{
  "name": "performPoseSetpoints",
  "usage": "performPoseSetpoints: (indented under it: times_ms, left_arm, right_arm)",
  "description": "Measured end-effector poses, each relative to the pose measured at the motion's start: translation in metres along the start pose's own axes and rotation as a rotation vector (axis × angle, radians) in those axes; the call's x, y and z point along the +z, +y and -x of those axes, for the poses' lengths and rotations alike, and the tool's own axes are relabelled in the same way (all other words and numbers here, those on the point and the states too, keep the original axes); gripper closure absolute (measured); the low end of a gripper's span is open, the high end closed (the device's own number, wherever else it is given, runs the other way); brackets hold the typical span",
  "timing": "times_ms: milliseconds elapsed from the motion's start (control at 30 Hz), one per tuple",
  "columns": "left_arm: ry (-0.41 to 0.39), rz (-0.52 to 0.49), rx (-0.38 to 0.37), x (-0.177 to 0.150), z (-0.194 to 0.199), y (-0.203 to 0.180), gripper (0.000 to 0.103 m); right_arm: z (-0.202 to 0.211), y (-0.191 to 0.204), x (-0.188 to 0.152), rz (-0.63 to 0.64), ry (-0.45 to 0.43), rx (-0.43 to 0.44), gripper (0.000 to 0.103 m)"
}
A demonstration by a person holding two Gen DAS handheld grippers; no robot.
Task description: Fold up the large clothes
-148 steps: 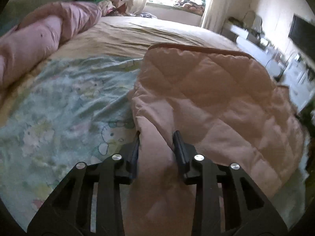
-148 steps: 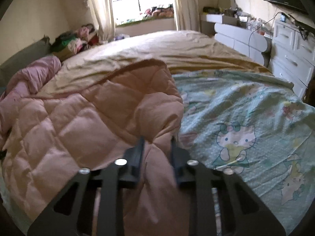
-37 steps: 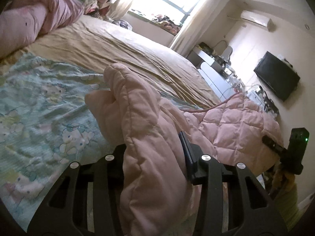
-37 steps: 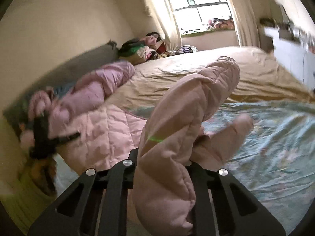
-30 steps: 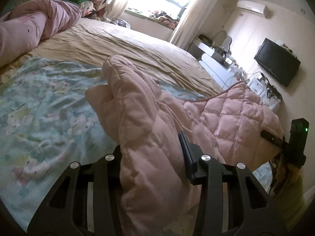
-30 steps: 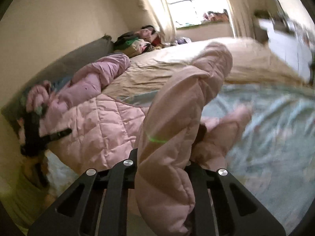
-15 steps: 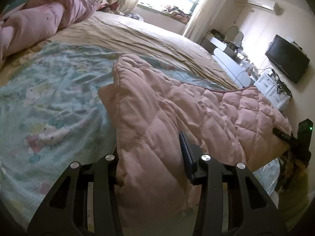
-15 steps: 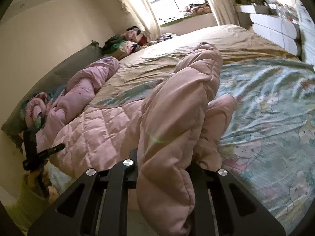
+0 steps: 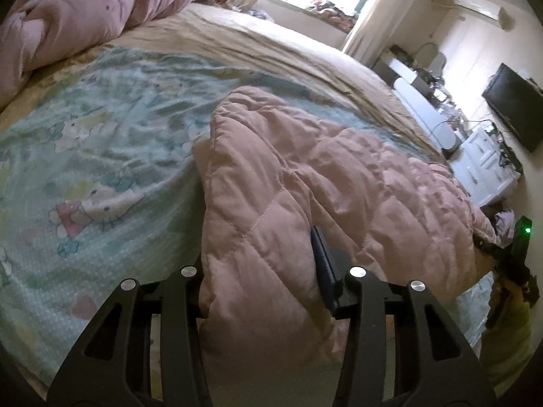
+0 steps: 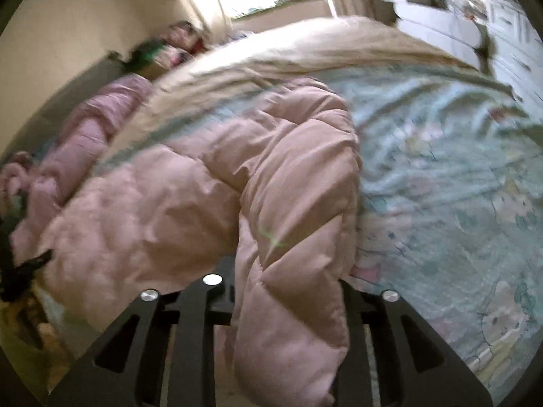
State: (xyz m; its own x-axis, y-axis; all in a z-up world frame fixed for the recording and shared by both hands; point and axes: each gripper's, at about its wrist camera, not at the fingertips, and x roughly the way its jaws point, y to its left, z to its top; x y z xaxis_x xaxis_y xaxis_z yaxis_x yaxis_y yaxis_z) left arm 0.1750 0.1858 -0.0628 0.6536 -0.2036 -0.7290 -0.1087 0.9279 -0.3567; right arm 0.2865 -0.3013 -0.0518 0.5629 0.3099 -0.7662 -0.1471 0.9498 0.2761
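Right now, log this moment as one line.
task: fold quilt | left gripper: jaws opening, pink quilt between | right gripper: jaws opening, quilt fold between | quilt on bed sheet

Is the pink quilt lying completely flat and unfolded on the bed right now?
No, the pink quilt is doubled over itself, its thick folded edge bunched between the left tongs.

- Your left gripper [image 9: 263, 264] is matte black plastic, two flat angular finger frames with long triangular cut-outs.
- Four round silver screw heads sit across its knuckles, two on each frame.
- Its right-hand finger [image 9: 324, 264] ends in a slim, dark rectangular pad.
- Your right gripper [image 10: 288, 285] is the same black build, with three silver screws showing.
- In the left wrist view, its housing at the frame edge carries a small green light.
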Motion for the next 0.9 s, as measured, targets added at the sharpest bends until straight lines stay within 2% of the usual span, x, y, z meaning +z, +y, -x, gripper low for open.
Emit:
performPoseSetpoints:
  times_ms: [100, 167, 200, 267, 333, 400, 500, 633, 767, 900]
  left_arm:
    - [0.017, -0.006, 0.027, -0.004, -0.007, 0.001, 0.06]
    - [0.017, -0.002, 0.06, -0.005, -0.008, 0.003, 0.048]
    - [0.01, -0.008, 0.095, -0.005, -0.006, 0.002, 0.031]
    - [-0.005, -0.009, 0.112, -0.004, 0.001, 0.003, 0.027]
    - [-0.035, -0.018, 0.109, -0.003, 0.015, -0.001, 0.019]
    - [-0.064, -0.047, 0.139, -0.005, 0.029, -0.008, 0.01]
    - [-0.111, -0.08, 0.152, -0.008, 0.051, -0.02, 0.01]
    - [-0.174, -0.127, 0.17, -0.015, 0.083, -0.04, 0.009]
    - [-0.221, -0.142, 0.149, -0.025, 0.112, -0.056, 0.009]
    - [-0.235, -0.159, 0.123, -0.039, 0.132, -0.068, 0.009]
  right_arm:
    - [-0.021, -0.01, -0.009, -0.032, 0.04, -0.019, 0.064]
    - [-0.019, -0.008, -0.011, -0.027, 0.029, -0.034, 0.058]
    - [-0.016, -0.006, -0.01, -0.023, 0.025, -0.058, 0.042]
    - [-0.004, -0.002, -0.01, -0.003, 0.001, -0.156, 0.019]
    - [0.019, 0.007, -0.011, 0.033, -0.072, -0.149, 0.019]
    - [0.041, 0.016, -0.013, 0.049, -0.129, -0.153, 0.006]
    - [0.079, 0.04, -0.02, 0.116, -0.235, -0.153, 0.004]
    - [0.121, 0.072, -0.03, 0.173, -0.327, -0.128, 0.004]
    - [0.151, 0.098, -0.038, 0.2, -0.379, -0.082, 0.004]
    - [0.175, 0.126, -0.049, 0.241, -0.413, -0.052, 0.004]
